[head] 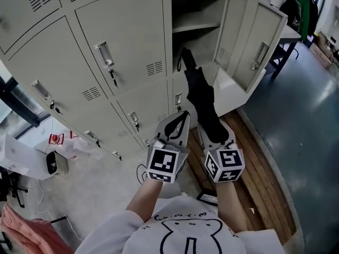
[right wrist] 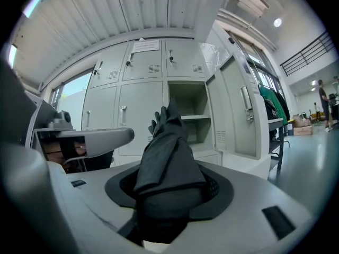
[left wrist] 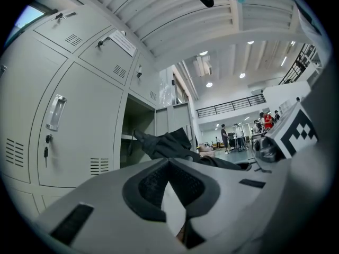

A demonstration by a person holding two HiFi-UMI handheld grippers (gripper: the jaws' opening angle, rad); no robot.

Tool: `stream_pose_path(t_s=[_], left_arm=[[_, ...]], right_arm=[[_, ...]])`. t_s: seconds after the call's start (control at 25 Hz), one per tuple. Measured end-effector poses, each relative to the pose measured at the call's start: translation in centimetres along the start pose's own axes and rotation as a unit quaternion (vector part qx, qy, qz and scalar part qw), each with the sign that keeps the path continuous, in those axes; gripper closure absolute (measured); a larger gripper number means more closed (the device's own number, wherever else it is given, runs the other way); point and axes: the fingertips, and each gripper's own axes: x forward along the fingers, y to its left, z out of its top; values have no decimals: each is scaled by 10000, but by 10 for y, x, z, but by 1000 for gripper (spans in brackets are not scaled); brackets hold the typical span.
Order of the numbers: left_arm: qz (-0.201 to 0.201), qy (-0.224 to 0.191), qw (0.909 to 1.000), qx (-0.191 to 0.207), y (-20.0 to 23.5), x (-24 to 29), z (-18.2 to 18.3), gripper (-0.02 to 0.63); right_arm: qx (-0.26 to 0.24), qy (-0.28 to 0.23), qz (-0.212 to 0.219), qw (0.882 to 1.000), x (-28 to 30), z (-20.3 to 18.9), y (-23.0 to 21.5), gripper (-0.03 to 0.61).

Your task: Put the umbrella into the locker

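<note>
A black folded umbrella [head: 201, 97] points at the open locker [head: 197, 25], its tip near the shelf edge. My right gripper [head: 213, 127] is shut on its lower end; in the right gripper view the umbrella [right wrist: 167, 152] fills the space between the jaws of the right gripper [right wrist: 169, 192], with the open locker [right wrist: 188, 110] ahead. My left gripper [head: 180, 119] sits just left of the umbrella, with its jaw tips together and nothing between them. In the left gripper view the left gripper [left wrist: 168, 165] is seen with the umbrella [left wrist: 169, 144] to its right.
The locker door [head: 249, 41] stands swung out to the right. Closed lockers [head: 122, 41] fill the left. A wooden platform [head: 262, 179] lies under the locker row at right. A white bag [head: 66, 142] and a black device [head: 52, 163] sit on the floor at left.
</note>
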Motion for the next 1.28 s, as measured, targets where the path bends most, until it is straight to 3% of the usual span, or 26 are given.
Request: stream_pose_path(t_s=[0.4,1.28], left_arm=[[-77,-59,10000,-25,23,54,-2,617],[-274,-1,9996,-84,111,185,-16,617]], right_arm=[[17,358,-21,9994,47,-8,-31,356],[-126,1560,-140,9876,220,-10,-103,347]])
